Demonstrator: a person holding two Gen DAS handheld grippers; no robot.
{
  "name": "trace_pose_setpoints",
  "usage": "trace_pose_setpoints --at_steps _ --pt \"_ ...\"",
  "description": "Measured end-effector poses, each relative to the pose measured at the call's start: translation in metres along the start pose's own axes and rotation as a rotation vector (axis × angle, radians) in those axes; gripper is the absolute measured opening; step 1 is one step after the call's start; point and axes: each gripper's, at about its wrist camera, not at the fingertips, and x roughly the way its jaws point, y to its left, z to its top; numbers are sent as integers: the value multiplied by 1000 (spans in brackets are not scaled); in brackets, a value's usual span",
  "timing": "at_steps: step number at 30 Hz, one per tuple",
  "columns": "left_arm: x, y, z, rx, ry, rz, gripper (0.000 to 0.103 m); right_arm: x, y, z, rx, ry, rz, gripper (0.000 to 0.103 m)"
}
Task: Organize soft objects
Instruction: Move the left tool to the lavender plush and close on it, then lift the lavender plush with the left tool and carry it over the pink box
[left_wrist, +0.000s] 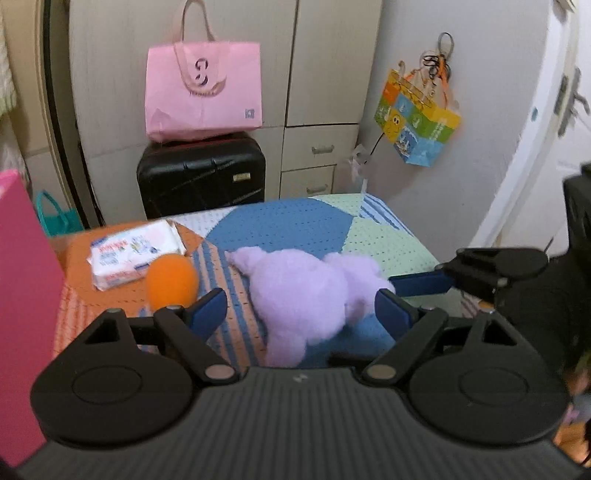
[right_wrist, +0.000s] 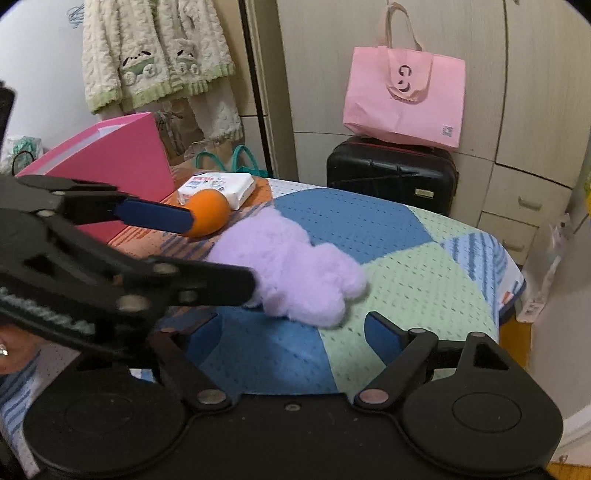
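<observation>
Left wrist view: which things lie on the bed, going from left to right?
Pink box → wipes pack → orange ball → purple plush toy → right gripper, coming in from the right.

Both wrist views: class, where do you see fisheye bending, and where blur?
Left wrist view: the door frame bows; the wet wipes pack print is smeared. Right wrist view: the wardrobe edges curve; the left gripper looks soft.

Both grippers low in frame, jaws spread.
Left gripper gapes wide; right gripper likewise, empty.
</observation>
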Motion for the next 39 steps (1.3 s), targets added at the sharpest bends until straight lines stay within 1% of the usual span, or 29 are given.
trace_pose_setpoints --at_steps 2,3,4,5,7,8,11,13,18,24,31,39 --pt "6 3 0 -38 3 -16 85 3 8 1 -49 -10 -4 83" --pt "9 5 -1 -53 10 -13 83 4 11 1 -62 -17 -3 80" --pt "12 6 -1 -62 18 -16 80 5 13 1 -66 -22 0 79" --pt "16 8 -1 -78 31 -19 73 7 14 1 -56 -31 1 79" --pt "23 15 -2 -135 49 -48 70 9 9 3 3 -37 -3 79" --pt "24 17 -3 -159 47 -57 65 10 7 4 36 -40 -1 79" --pt "25 18 -5 -158 44 -53 57 11 7 5 51 -50 -14 76" --pt "25 17 -5 -157 53 -57 55 11 7 4 62 -60 -23 74" --pt "21 15 -8 -170 72 -83 54 5 9 1 94 -75 -28 74" --pt "0 7 -17 -144 88 -77 54 -10 24 -10 86 -89 -35 74" --pt "-31 -4 -32 -87 108 -65 54 -31 53 -29 66 -105 -60 74" --pt "-69 -6 -52 -72 139 -74 54 -55 87 -45 72 -103 -65 74"
